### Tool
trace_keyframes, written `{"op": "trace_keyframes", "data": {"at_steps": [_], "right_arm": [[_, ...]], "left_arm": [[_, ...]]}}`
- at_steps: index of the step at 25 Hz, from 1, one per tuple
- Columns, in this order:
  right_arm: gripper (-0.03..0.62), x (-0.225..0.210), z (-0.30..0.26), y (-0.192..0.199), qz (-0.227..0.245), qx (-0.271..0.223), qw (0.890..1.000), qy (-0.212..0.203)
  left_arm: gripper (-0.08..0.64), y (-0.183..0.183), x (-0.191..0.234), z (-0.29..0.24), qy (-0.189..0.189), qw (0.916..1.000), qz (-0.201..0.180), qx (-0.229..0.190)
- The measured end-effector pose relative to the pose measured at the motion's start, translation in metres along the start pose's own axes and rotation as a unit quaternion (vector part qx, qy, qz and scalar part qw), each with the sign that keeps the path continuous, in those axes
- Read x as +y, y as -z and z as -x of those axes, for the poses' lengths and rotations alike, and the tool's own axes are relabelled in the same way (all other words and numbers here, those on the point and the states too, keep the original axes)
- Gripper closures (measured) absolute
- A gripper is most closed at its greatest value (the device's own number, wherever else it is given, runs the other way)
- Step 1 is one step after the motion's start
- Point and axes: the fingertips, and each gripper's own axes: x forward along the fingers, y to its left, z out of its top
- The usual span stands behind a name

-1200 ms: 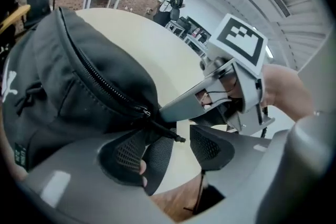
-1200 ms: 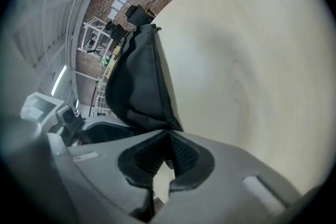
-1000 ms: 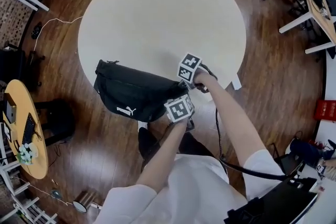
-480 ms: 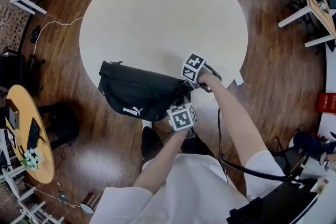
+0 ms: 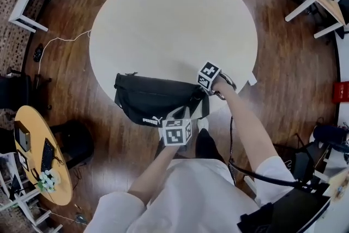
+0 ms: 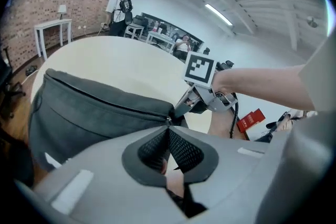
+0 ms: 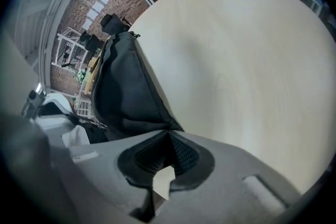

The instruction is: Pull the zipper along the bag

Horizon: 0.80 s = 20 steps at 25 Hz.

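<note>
Since a second ago the left gripper (image 6: 168,128) has drawn back toward the bottom of the frame, and the black waist bag (image 5: 155,101) has slid right. Its jaws are pinched together on the zipper pull (image 6: 168,120) at the bag's right end. Just beyond, the right gripper (image 7: 169,134) is clamped on that end's corner. The bag overhangs the lower edge of the round table (image 5: 174,24).
</note>
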Motion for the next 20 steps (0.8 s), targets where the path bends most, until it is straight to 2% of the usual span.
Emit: {"op": "trace_keyframes", "data": {"at_steps": [4, 8, 10, 12, 16, 20], "right_arm": [[0.601, -0.002, -0.001, 0.004, -0.032, -0.009, 0.999, 0.014], [0.600, -0.005, -0.001, 0.007, -0.044, -0.004, 0.997, 0.057], [0.600, -0.005, -0.003, 0.007, -0.051, -0.003, 0.996, 0.076], [0.600, -0.004, -0.005, 0.006, -0.060, -0.001, 0.994, 0.089], [0.600, -0.007, -0.002, 0.008, -0.076, 0.006, 0.991, 0.111], [0.600, -0.007, -0.001, 0.011, -0.088, 0.012, 0.985, 0.145]], "left_arm": [[0.540, -0.016, 0.055, 0.042, 0.007, 0.9998, -0.016, -0.008], [0.538, -0.035, 0.108, 0.069, 0.031, 0.9984, -0.046, -0.012], [0.538, -0.044, 0.138, 0.077, 0.026, 0.9976, -0.064, -0.010], [0.538, -0.055, 0.175, 0.085, 0.006, 0.9967, -0.081, -0.008], [0.538, -0.085, 0.253, 0.097, -0.062, 0.9916, -0.113, -0.017], [0.538, -0.101, 0.324, 0.098, -0.117, 0.9873, -0.106, -0.021]]}}
